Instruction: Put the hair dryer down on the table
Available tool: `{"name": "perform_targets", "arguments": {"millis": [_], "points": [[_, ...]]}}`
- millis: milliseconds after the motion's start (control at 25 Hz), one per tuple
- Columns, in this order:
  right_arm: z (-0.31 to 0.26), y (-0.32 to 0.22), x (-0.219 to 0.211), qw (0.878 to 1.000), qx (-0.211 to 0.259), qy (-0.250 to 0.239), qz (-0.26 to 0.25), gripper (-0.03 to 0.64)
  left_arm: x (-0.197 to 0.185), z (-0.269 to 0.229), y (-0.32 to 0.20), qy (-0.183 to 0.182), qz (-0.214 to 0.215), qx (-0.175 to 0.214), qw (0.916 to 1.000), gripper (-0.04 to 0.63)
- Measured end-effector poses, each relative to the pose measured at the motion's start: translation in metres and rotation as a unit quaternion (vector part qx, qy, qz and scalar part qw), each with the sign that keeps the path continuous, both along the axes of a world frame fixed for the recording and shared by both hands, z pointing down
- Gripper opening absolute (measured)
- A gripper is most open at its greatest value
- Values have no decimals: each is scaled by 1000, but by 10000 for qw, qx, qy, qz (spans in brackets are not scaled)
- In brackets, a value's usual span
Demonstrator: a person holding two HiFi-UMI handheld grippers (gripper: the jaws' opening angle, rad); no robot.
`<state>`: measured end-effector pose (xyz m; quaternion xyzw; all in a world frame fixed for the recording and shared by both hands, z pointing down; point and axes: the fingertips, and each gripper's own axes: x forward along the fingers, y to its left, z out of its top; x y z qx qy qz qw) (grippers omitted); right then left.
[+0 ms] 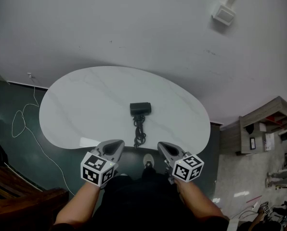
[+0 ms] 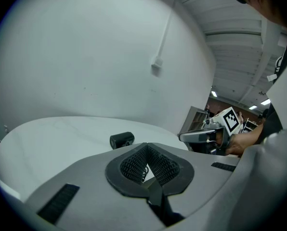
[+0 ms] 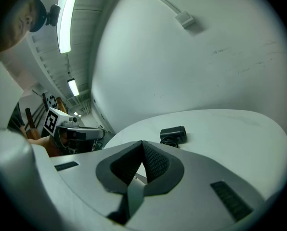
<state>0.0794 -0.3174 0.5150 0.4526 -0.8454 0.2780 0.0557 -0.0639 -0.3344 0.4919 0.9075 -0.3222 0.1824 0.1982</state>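
A black hair dryer (image 1: pixel 140 109) lies near the middle of the white oval table (image 1: pixel 85 105), its coiled cord (image 1: pixel 139 132) trailing toward the near edge. Both grippers hover at that near edge, apart from the dryer. My left gripper (image 1: pixel 118 143) is shut and holds nothing; from its own view the dryer (image 2: pixel 122 139) lies beyond the closed jaws (image 2: pixel 146 148). My right gripper (image 1: pixel 161 145) is likewise shut and empty, and its view shows the dryer (image 3: pixel 174 134) ahead of the jaw tips (image 3: pixel 142 144).
A white cable (image 1: pixel 23 117) snakes over the dark floor left of the table. Dark wooden furniture (image 1: pixel 18 196) stands at the lower left, a wooden shelf unit (image 1: pixel 261 126) at the right. A white wall rises behind the table.
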Motion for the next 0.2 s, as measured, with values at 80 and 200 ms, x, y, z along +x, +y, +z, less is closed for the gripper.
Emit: {"name": "perform_targets", "arguments": {"millis": [80, 200], "points": [[0, -2, 0, 10000, -2, 7, -10, 8, 1, 0, -1, 0, 6, 0, 10000, 11], [1, -4, 1, 10000, -6, 23, -30, 8, 2, 1, -3, -11, 8, -10, 10000, 11]]}}
